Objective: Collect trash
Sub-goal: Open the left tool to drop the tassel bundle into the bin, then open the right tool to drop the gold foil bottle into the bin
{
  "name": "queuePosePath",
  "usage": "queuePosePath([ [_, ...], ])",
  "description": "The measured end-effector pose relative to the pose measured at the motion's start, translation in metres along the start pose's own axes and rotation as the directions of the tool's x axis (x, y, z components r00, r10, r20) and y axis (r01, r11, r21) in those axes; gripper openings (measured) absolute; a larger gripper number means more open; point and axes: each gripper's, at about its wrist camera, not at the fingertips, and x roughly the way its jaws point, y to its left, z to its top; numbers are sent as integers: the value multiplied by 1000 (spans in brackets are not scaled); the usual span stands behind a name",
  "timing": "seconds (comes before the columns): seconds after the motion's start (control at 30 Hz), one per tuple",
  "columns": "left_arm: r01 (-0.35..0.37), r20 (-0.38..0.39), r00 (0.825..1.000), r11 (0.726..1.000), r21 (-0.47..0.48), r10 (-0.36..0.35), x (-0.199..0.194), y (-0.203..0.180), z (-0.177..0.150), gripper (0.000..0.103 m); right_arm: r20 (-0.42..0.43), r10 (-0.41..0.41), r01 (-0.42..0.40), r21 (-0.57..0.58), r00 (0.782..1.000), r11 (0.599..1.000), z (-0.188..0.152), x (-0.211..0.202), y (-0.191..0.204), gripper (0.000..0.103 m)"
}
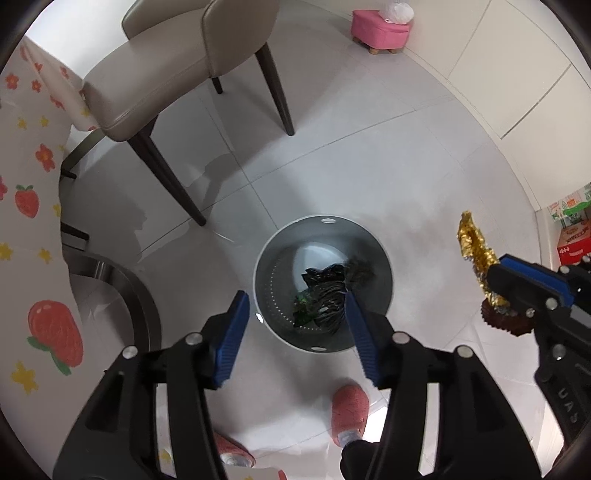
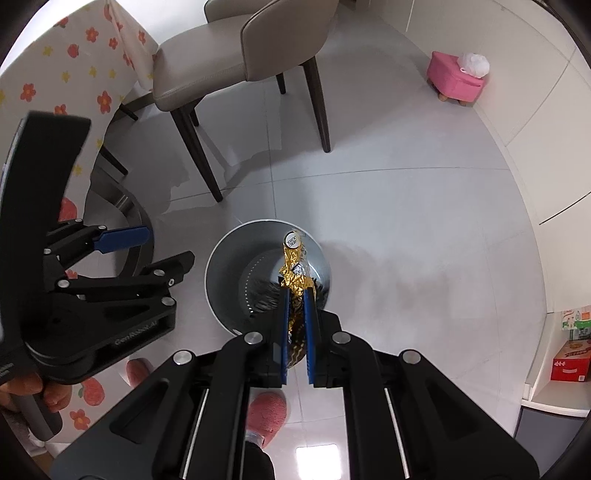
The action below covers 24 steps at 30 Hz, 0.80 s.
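Observation:
A grey round bin (image 1: pixel 380 240) stands on the floor below me, with black and green wrappers (image 1: pixel 323 291) inside. It also shows in the right wrist view (image 2: pixel 229 266). My left gripper (image 1: pixel 295 299) is open and empty, held over the bin's near rim. My right gripper (image 2: pixel 295 295) is shut on a gold foil chocolate wrapper (image 2: pixel 293 266) and holds it above the bin's opening. In the left wrist view the right gripper (image 1: pixel 502 280) sits to the right of the bin with the gold foil wrapper (image 1: pixel 474 247) sticking up from it.
A beige chair (image 1: pixel 155 74) stands behind the bin beside a table with a flowered cloth (image 1: pixel 33 192). A pink stool (image 1: pixel 380 29) is far back by the wall. Boxes (image 2: pixel 570 360) sit on a low shelf at right. Pink slippers (image 1: pixel 349 410) are under me.

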Motion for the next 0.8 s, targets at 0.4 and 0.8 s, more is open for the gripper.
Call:
queuePosePath([
  [0.4, -59, -14, 998, 996, -64, 58, 2, 27, -4, 55, -2, 23, -23, -30, 1000, 999, 6, 20, 12, 27],
  [0.8, -39, 22, 999, 992, -121, 41, -56, 41, -2, 55, 20, 19, -18, -54, 1000, 998, 16, -28, 27, 27],
])
